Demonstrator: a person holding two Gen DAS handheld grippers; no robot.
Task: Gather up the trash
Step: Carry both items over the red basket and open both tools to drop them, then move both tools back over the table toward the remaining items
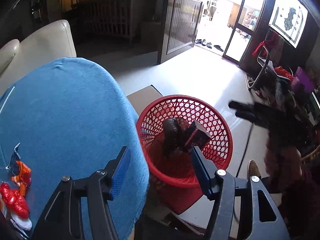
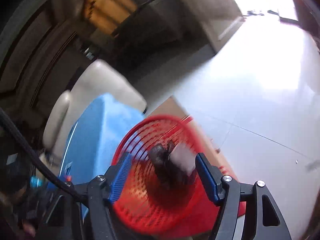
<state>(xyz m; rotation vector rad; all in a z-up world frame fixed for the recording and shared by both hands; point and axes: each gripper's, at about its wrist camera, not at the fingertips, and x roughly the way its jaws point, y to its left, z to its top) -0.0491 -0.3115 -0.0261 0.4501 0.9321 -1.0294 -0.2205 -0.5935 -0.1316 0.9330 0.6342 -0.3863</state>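
Observation:
A red mesh basket (image 1: 226, 132) stands on the floor just right of a table with a blue cloth (image 1: 66, 110). Inside it are a dark brown wrapper (image 1: 171, 138) and a dark box with a pink face (image 1: 197, 137). My left gripper (image 1: 160, 170) hangs open over the basket's near rim with nothing between its pads. On the cloth's left edge lie an orange and blue wrapper (image 1: 20, 170) and a red crumpled wrapper (image 1: 14, 200). The right wrist view is blurred. There my right gripper (image 2: 163, 172) is open above the basket (image 2: 160, 118), with a dark wrapper (image 2: 160, 160) and a white piece (image 2: 183, 160) below it.
A cream sofa (image 1: 40, 44) stands behind the table. A flat cardboard sheet (image 1: 144, 96) lies under the basket. At the right are a cluttered chair (image 1: 264, 68) and a person's patterned shoe (image 1: 254, 168). An open door (image 1: 182, 24) with shoes (image 1: 208, 45) is at the back.

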